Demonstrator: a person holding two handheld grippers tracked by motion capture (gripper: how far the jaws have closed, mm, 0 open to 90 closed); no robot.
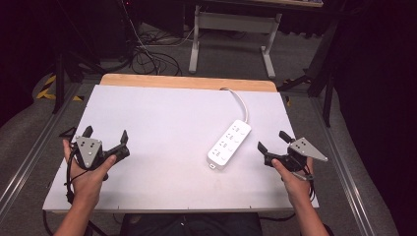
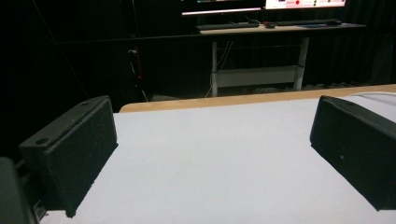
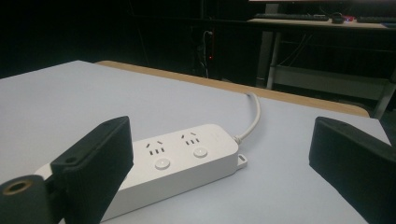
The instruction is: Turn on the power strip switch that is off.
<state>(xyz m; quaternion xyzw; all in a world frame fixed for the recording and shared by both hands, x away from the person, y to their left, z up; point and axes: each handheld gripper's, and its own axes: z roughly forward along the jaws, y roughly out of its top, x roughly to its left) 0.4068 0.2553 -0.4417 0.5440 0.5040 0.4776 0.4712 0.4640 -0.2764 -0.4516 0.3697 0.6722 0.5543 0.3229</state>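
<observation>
A white power strip (image 1: 229, 144) lies flat on the white table top (image 1: 162, 123), right of centre, its white cable (image 1: 239, 101) curving off toward the far edge. In the right gripper view the power strip (image 3: 177, 161) shows sockets and round buttons, close behind the left jaw. My right gripper (image 1: 274, 141) rests near the table's right edge, just right of the strip, open with nothing between its jaws (image 3: 219, 177). My left gripper (image 1: 105, 135) sits at the left side, far from the strip, open over bare table (image 2: 210, 163).
A wooden strip (image 1: 187, 81) runs along the table's far edge. Behind it stand a white-legged desk frame (image 1: 231, 34) and cables on the floor (image 1: 147, 54). Metal rails (image 1: 29, 157) flank the table on both sides.
</observation>
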